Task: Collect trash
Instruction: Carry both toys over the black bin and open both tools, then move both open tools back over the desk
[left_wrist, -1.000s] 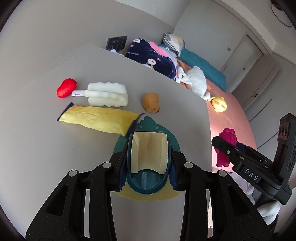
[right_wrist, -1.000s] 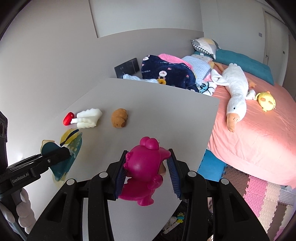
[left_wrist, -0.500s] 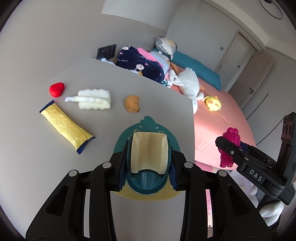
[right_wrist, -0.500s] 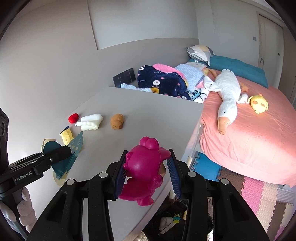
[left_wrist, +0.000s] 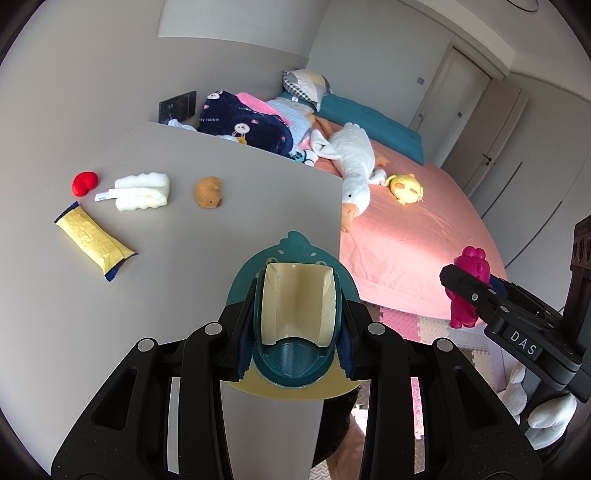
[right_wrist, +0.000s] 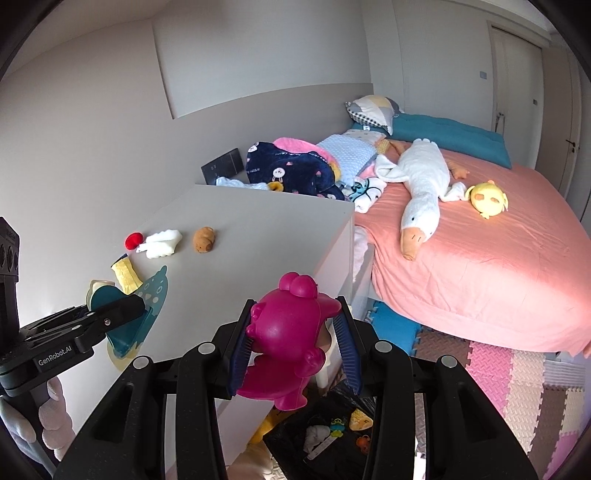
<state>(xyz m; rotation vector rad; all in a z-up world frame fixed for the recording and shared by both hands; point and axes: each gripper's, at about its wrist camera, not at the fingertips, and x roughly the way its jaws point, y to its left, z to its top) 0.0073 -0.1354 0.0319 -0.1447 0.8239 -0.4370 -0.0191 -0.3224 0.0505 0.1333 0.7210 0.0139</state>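
Yellow crinkled snack wrapper (left_wrist: 94, 242) lies far left on my grey surface (left_wrist: 207, 236), near a white foam piece (left_wrist: 142, 192). My left tongs (left_wrist: 295, 328) pinch a teal-and-cream dustpan (left_wrist: 293, 314); my right tongs (right_wrist: 295, 347) pinch a magenta plastic bear-shaped brush (right_wrist: 286, 336) above a black trash bag (right_wrist: 332, 432) on the floor.

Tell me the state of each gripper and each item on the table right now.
Left gripper: shut on teal dustpan.
Right gripper: shut on magenta toy.
Yellow wrapper: lying flat.
White sponge: lying flat.
Red piece: resting.
Brown toy: resting.
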